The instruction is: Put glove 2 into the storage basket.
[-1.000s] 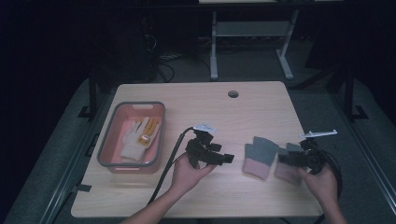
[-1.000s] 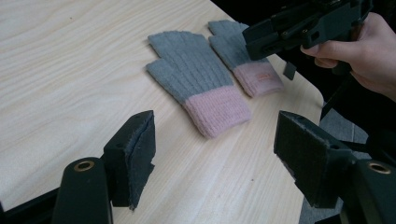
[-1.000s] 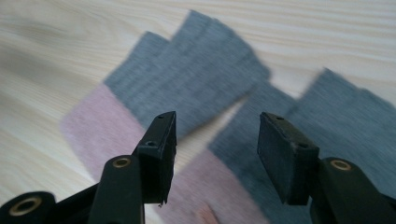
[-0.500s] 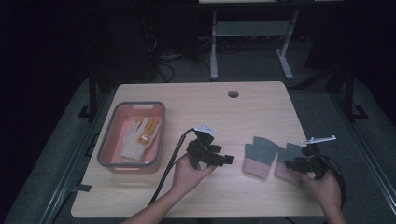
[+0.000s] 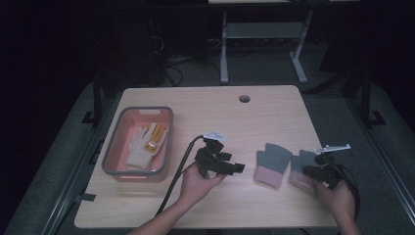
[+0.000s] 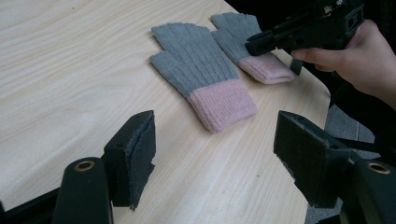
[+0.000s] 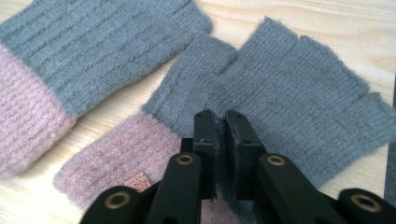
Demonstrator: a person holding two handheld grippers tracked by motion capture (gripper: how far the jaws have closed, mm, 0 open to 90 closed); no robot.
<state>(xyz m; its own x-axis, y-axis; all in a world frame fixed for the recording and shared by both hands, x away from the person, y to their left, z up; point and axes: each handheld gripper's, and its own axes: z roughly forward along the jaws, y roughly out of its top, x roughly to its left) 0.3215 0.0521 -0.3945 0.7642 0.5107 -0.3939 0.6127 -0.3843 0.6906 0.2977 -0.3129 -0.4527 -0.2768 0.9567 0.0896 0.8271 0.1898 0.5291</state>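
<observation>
I see my right hand-held gripper (image 5: 307, 172) down on the right-hand fingerless knit glove, grey with a pink cuff (image 5: 302, 167). In the right gripper view its jaws have just been closing and now stand nearly together, pinching a fold of grey knit (image 7: 219, 135) just above the cuff. That glove lies flat on the pale wooden surface (image 5: 235, 122), near its right front corner, directly under this gripper.

Its long axis runs from the front edge of the surface toward the back: the pink cuff (image 7: 135, 154) points toward me and the cut-off finger ends point away, fanning slightly to the right. A small brown label sits on the cuff (image 7: 137, 181).

The matching second grey-and-pink glove (image 5: 272, 163) lies just to the left of the held one, close beside it, with the same cuff-toward-me orientation, tilted a little.

My left hand-held gripper (image 6: 215, 154) is left of the gloves, well apart from the held one, with its jaws apart and nothing between them, aimed at the gloves across the bare wood.

Farther left of the gloves stands a pink plastic bin with a grey rim (image 5: 112, 147), holding a white-and-yellow work glove (image 5: 147, 142).
</observation>
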